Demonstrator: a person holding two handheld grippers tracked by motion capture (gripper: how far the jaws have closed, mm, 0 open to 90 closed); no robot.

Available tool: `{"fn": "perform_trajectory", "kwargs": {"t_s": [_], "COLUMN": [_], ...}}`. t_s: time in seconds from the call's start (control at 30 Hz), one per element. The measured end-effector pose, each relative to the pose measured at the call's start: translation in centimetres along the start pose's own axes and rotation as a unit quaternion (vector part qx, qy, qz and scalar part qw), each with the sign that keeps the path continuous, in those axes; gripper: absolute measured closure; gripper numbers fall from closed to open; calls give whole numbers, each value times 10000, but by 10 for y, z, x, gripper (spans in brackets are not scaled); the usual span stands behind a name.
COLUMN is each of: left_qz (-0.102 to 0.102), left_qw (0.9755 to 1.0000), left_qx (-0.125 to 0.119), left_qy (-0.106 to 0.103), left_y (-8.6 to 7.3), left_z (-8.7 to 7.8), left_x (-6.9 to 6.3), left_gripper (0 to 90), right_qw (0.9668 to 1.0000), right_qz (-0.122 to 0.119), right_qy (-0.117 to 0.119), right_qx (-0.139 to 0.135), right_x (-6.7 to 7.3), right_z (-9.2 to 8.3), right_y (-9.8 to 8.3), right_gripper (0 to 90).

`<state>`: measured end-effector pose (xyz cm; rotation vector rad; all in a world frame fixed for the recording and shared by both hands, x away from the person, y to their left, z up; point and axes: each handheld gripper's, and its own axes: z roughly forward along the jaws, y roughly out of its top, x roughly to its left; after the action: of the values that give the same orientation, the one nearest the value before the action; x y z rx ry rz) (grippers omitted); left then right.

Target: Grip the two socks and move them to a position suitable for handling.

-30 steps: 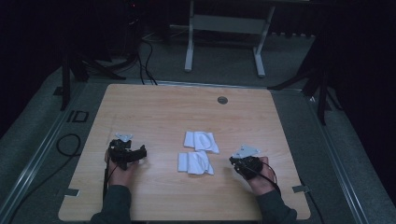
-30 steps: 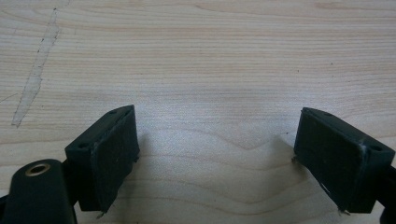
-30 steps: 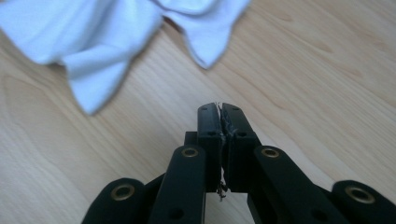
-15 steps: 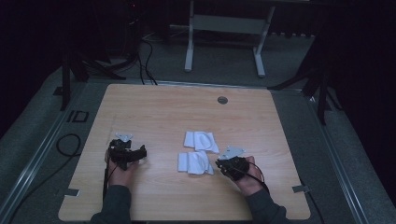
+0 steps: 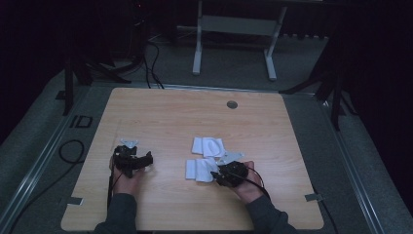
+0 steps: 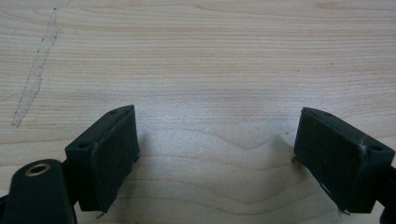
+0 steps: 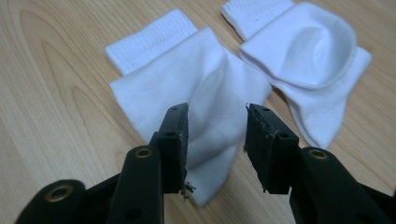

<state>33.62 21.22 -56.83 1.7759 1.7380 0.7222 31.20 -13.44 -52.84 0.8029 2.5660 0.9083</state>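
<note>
R gripper [image 7: 217, 140] sits over the near sock [image 7: 187, 93]: a raised fold of cloth runs up between its jaws, w/ gaps either side, pads not pressing. Jaws abt half open, just been opening. Far sock [image 7: 303, 51] lies just beyond, up & to the right of the jaws, touching the near one. Both socks white, short, ribbed cuffs, rumpled flat on the table [image 5: 165, 112]. L gripper [image 6: 217, 154] well apart to the left, jaws wide, bare wood between them, holding nothing.

Wooden table [image 5: 160, 117]; two white socks [image 5: 207, 157] side by side, near front.
</note>
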Motion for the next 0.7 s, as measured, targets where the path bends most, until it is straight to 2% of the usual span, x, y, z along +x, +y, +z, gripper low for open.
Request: {"fn": "perform_trajectory", "kwargs": {"t_s": [0.4, 0.6, 0.7], "left_qz": [-4, -5, -5], "left_qw": [10000, 10000, 10000], "left_qx": [-3, -2, -2], "left_qy": [-1, -1, -1], "left_y": [0, 0, 0], "left_z": [0, 0, 0], "left_x": [0, 0, 0], "left_gripper": [137, 137, 137], "right_qw": [9992, 9991, 9990], "right_qz": [186, 179, 197], "right_qy": [261, 364, 346], "right_qx": [218, 150, 223], "right_x": [6, 10, 10], "right_z": [16, 12, 15], "right_y": [5, 5, 5], "right_gripper": [603, 580, 590]}}
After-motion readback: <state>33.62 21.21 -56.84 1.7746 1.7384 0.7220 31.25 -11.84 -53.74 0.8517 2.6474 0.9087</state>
